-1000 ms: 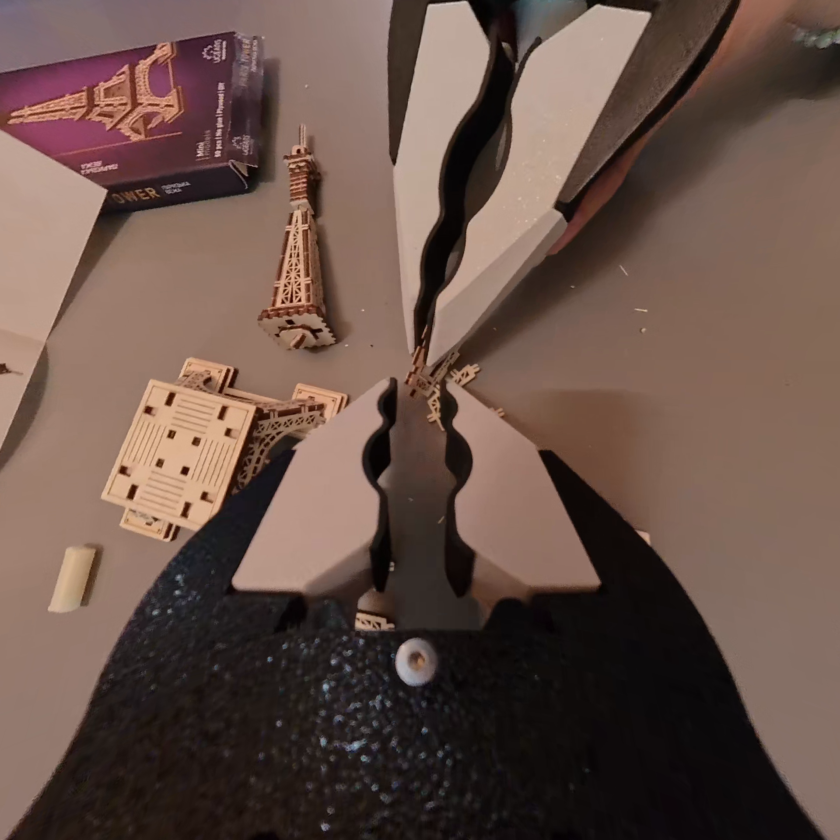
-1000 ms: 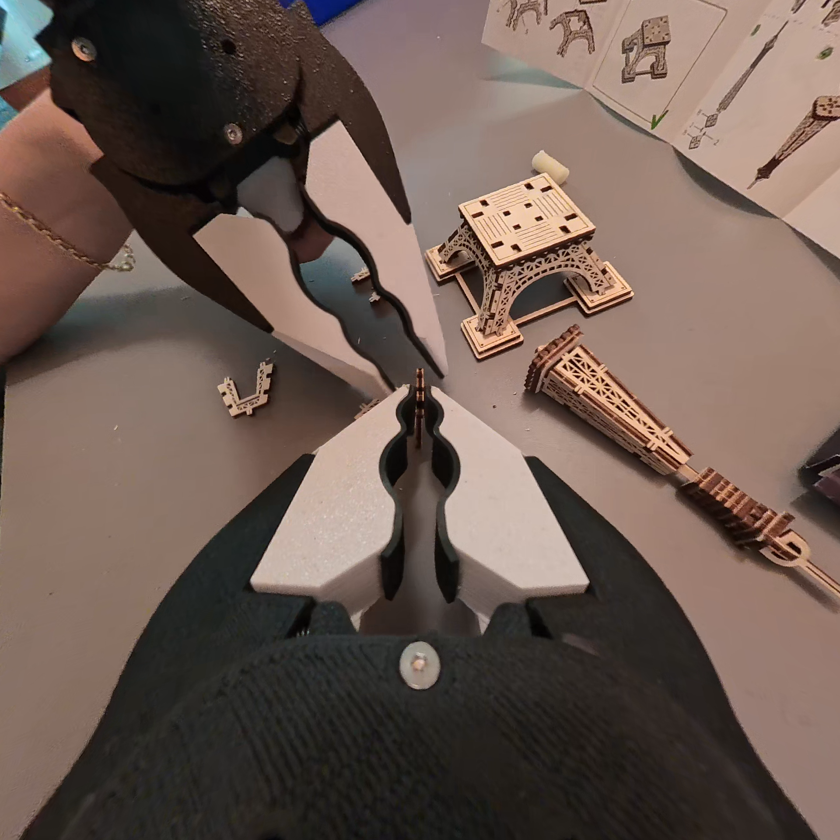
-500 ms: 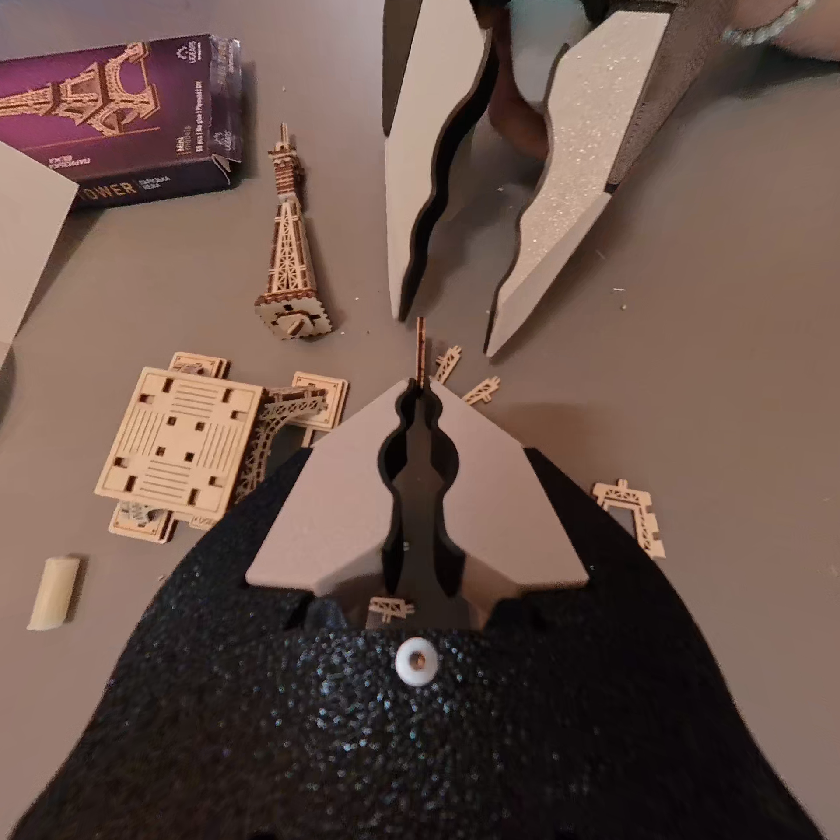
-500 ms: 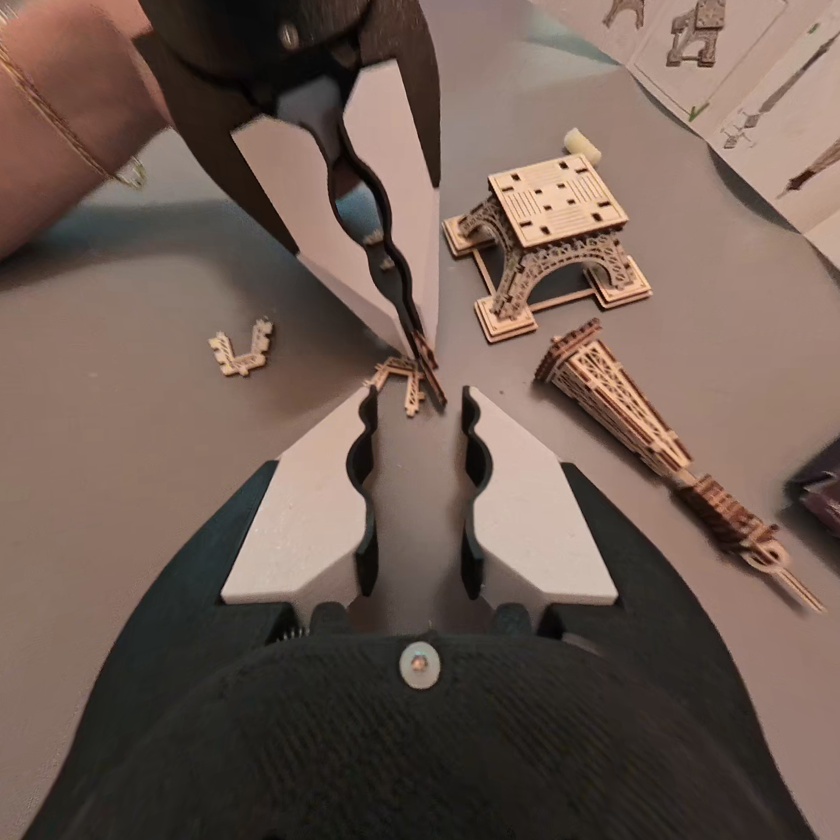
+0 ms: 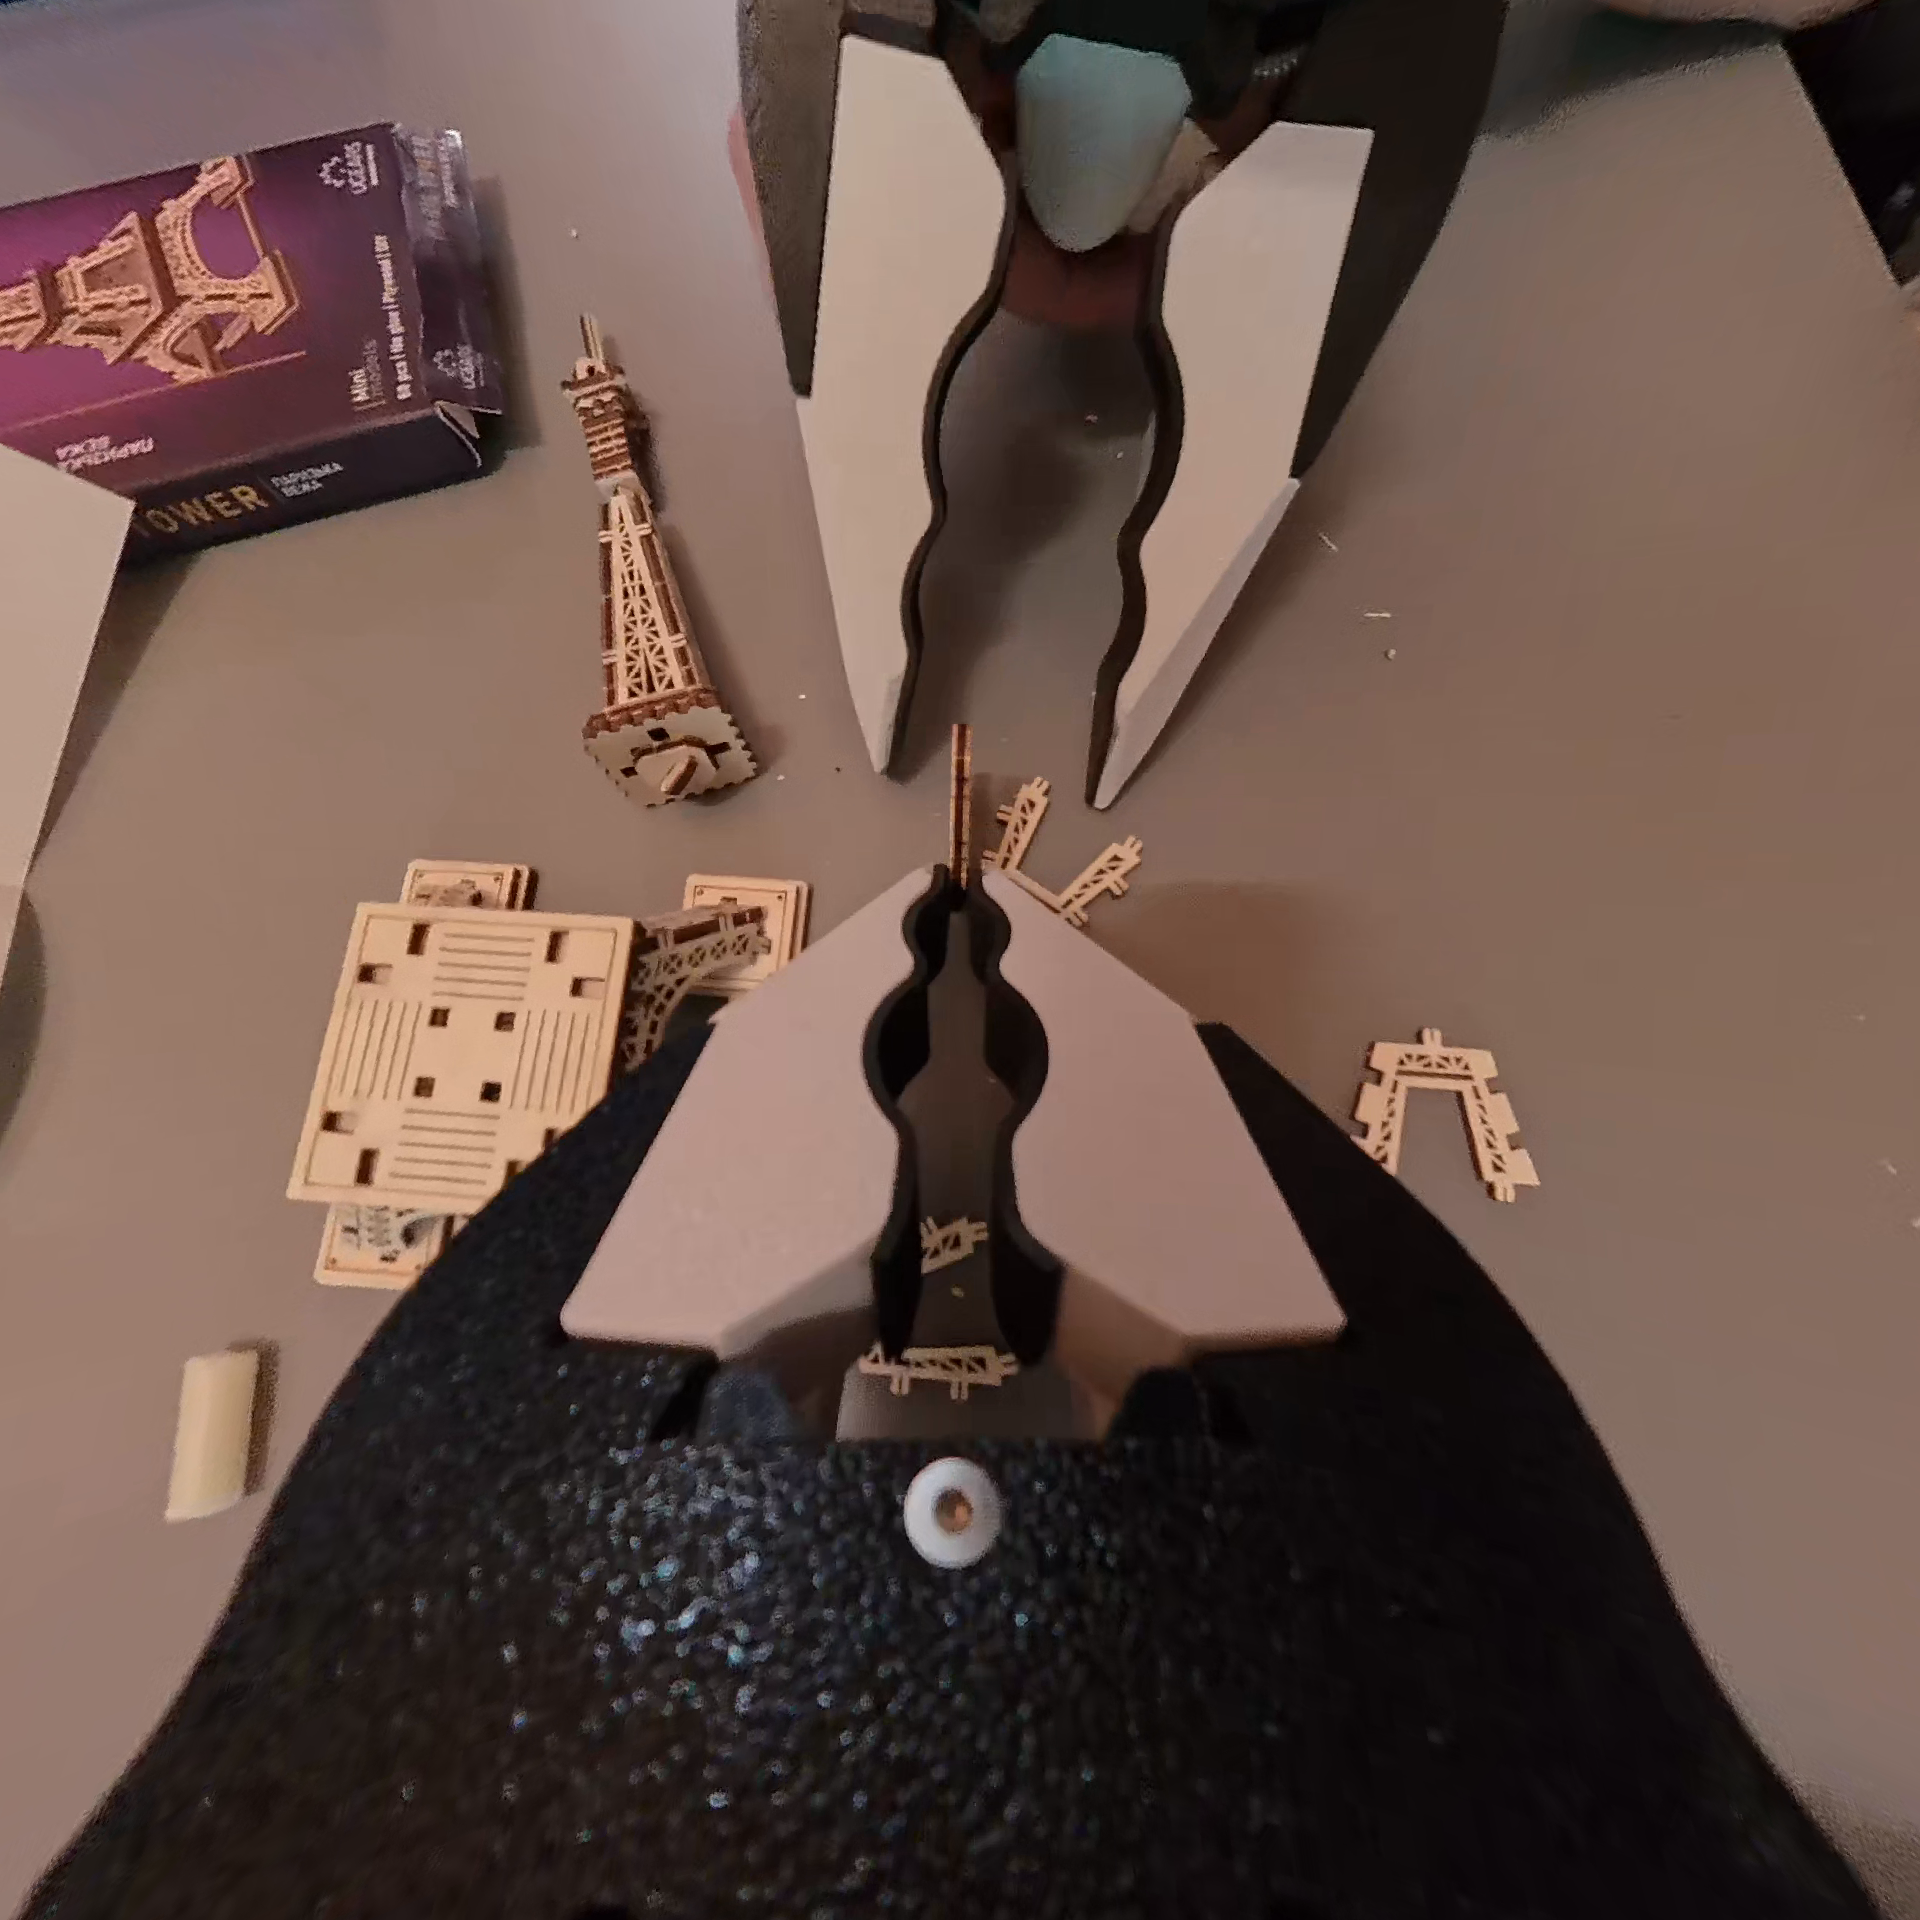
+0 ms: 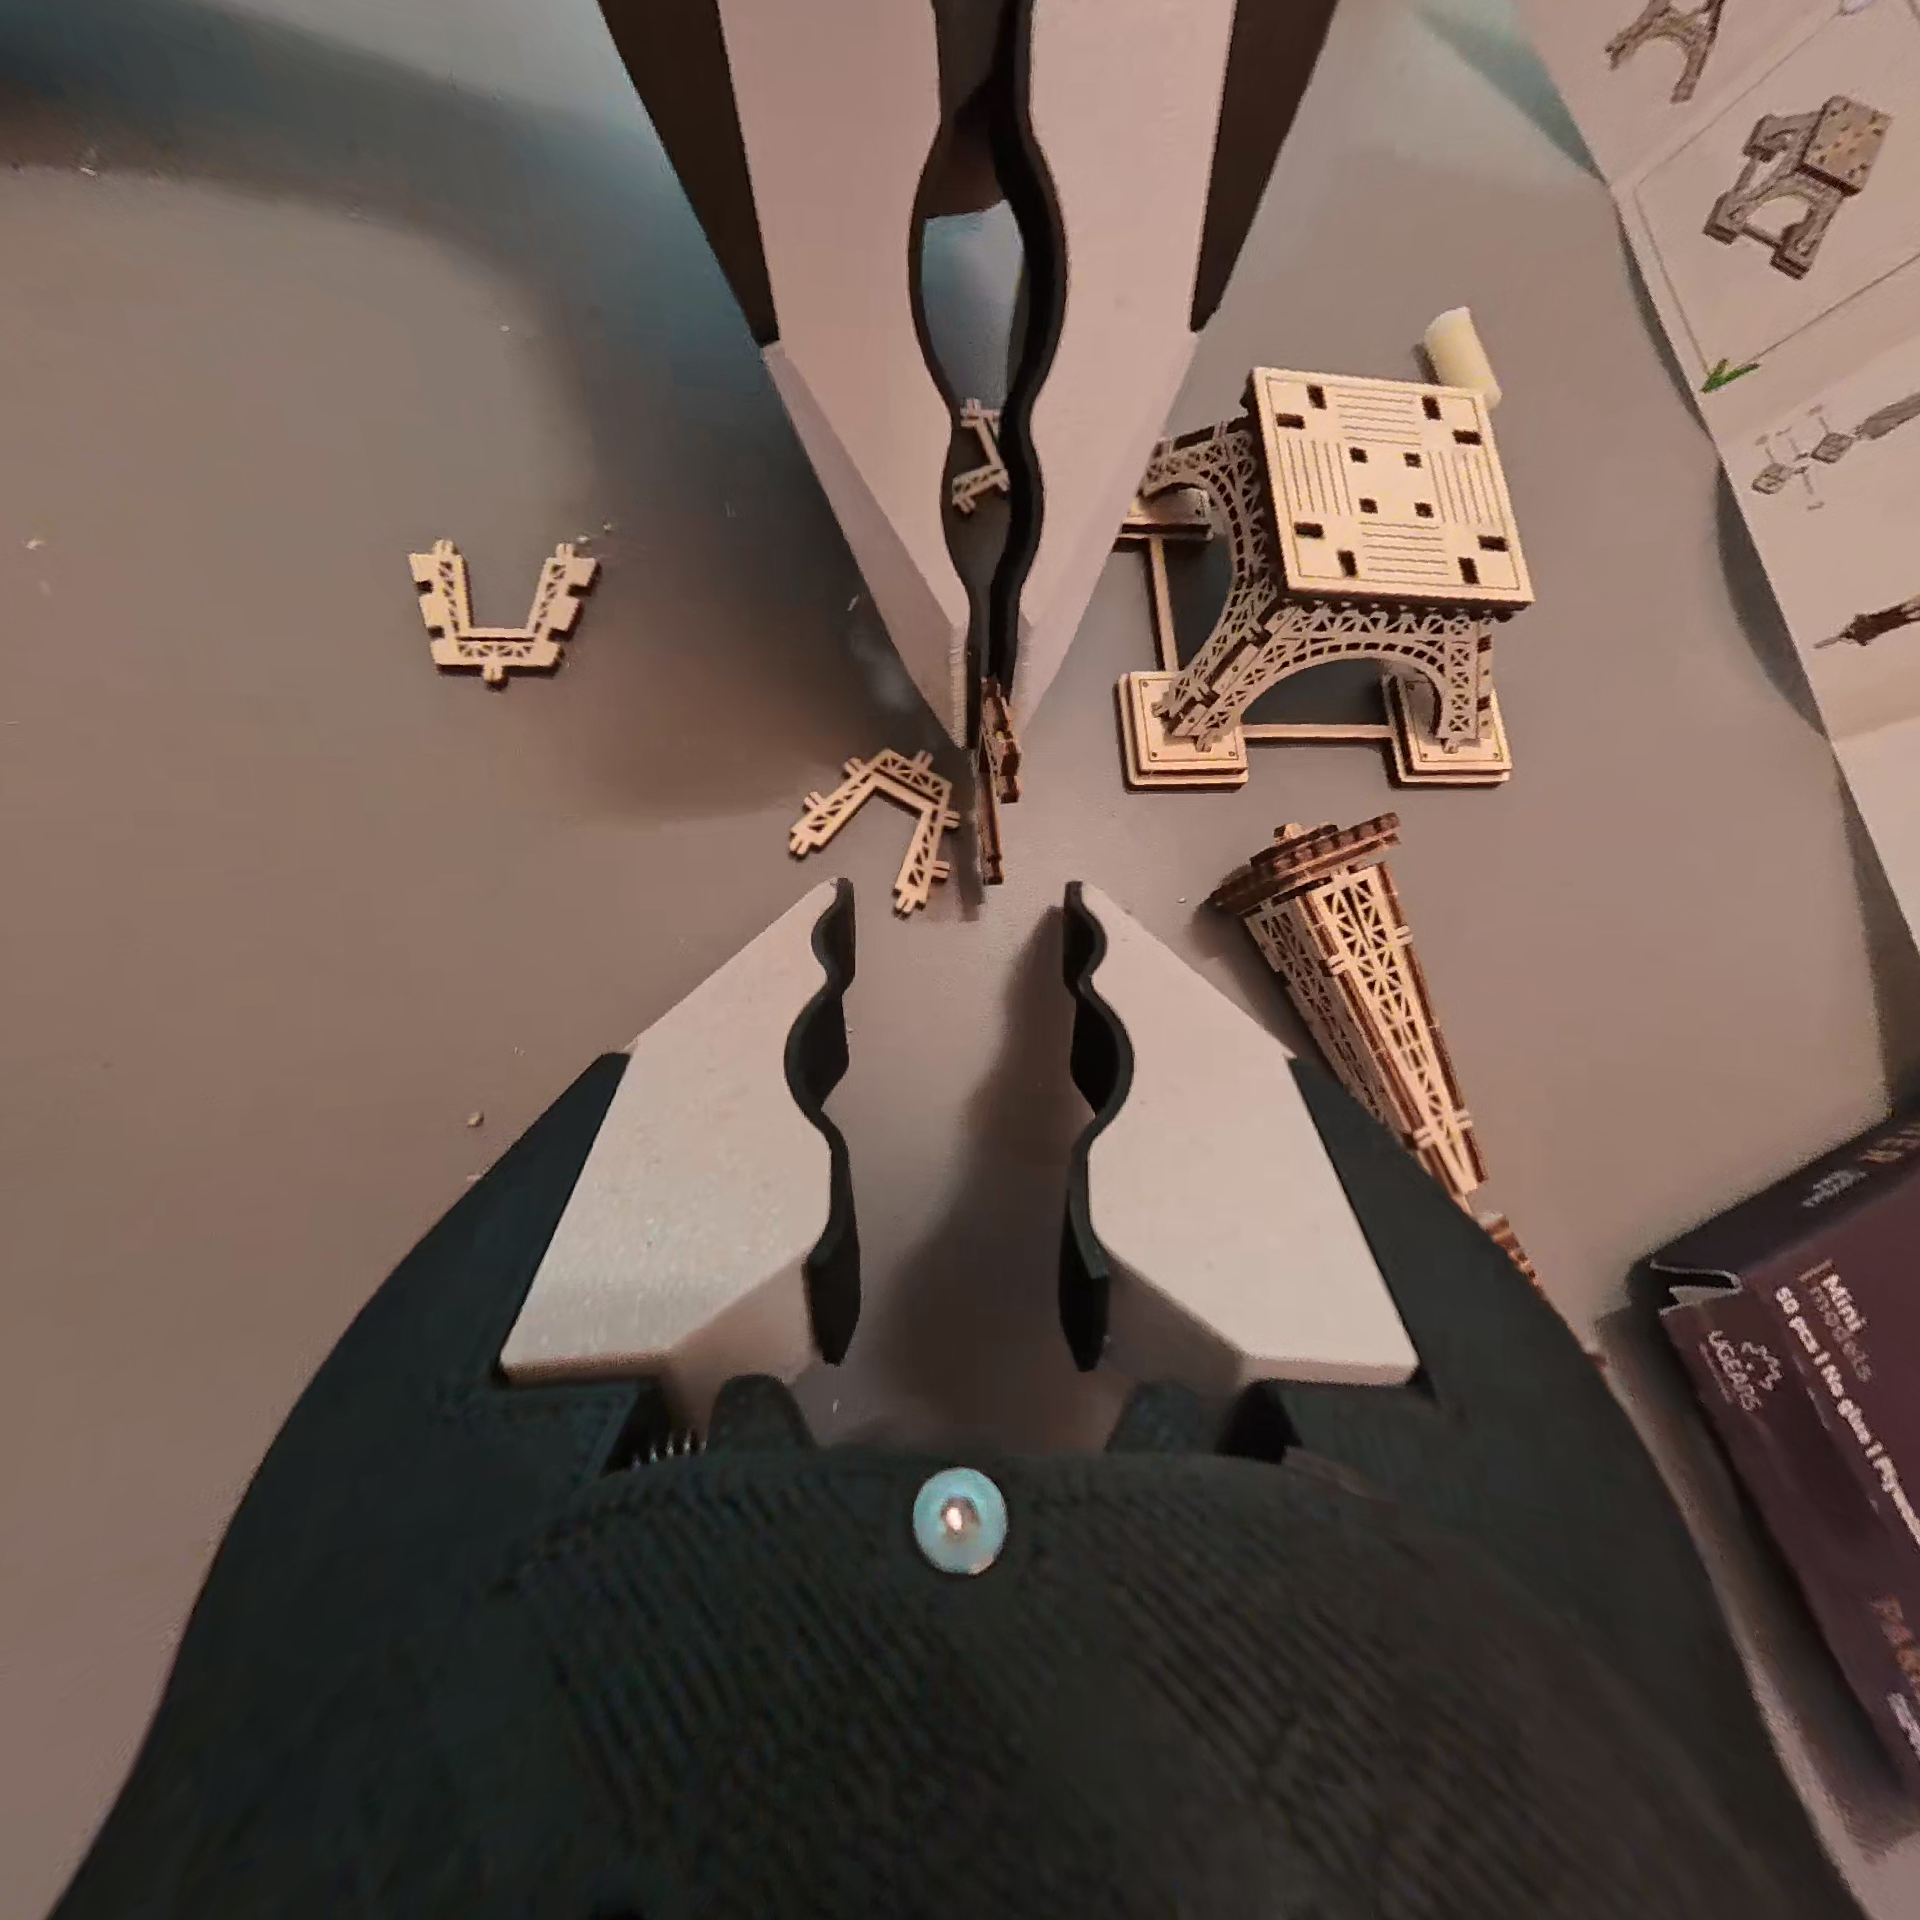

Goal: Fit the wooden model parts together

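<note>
My left gripper is shut on a thin wooden lattice piece, which stands edge-on out of its tips just above the grey table. In the right wrist view the same piece hangs from the left gripper. My right gripper is open and empty, its tips a little short of the piece; the left wrist view shows it open across the table. A loose arch piece lies beside the held one. The wooden tower base and tower upper section lie to the right.
Another arch piece lies at the left, and one more under my left gripper. A purple box, a pale wax stick and an instruction sheet lie around the edges. The grippers are tip to tip, or close to it. From either gripper's tips it is about 15 cm to the pale wax stick. Look for it in the right wrist view too.
The thin piece passed from my right gripper to my left. The left jaws shut on it, then the right jaws opened and drew back.
</note>
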`<state>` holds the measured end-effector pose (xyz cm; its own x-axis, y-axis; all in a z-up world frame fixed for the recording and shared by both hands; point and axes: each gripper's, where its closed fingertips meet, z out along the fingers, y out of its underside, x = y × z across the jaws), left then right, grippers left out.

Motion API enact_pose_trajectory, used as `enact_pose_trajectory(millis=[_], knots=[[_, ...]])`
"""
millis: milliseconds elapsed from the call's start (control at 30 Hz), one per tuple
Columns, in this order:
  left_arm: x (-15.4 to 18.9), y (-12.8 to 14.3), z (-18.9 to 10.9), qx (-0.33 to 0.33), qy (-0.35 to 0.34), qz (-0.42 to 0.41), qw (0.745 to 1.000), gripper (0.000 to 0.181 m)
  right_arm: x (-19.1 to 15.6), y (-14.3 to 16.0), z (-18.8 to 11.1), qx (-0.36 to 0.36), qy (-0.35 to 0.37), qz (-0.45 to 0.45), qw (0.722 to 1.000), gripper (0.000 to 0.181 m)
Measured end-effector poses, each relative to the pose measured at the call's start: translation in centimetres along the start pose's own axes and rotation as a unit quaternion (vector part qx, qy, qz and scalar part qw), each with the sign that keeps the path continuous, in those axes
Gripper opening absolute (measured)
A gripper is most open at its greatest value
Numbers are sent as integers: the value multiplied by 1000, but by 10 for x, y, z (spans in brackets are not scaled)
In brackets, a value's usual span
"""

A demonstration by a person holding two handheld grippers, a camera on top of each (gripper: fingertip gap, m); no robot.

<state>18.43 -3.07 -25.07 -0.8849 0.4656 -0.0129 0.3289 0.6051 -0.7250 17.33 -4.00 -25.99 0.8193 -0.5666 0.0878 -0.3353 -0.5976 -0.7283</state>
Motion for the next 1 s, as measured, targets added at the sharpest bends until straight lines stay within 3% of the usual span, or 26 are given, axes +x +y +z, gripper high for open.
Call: enact_pose_trajectory(millis=[233, 433, 1000], knots=[[3, 2, 7, -27, 43, 27, 998, 1, 0, -3, 3, 28, -33, -29, 999, 34], [4, 3, 8, -20, 50, 29, 998, 1, -1, -5, 4, 32, 5, -61, 998, 23], [9, 0, 7, -14, 56, 48, 997, 1, -4, -7, 6, 27, -4, -30, 999, 25]])
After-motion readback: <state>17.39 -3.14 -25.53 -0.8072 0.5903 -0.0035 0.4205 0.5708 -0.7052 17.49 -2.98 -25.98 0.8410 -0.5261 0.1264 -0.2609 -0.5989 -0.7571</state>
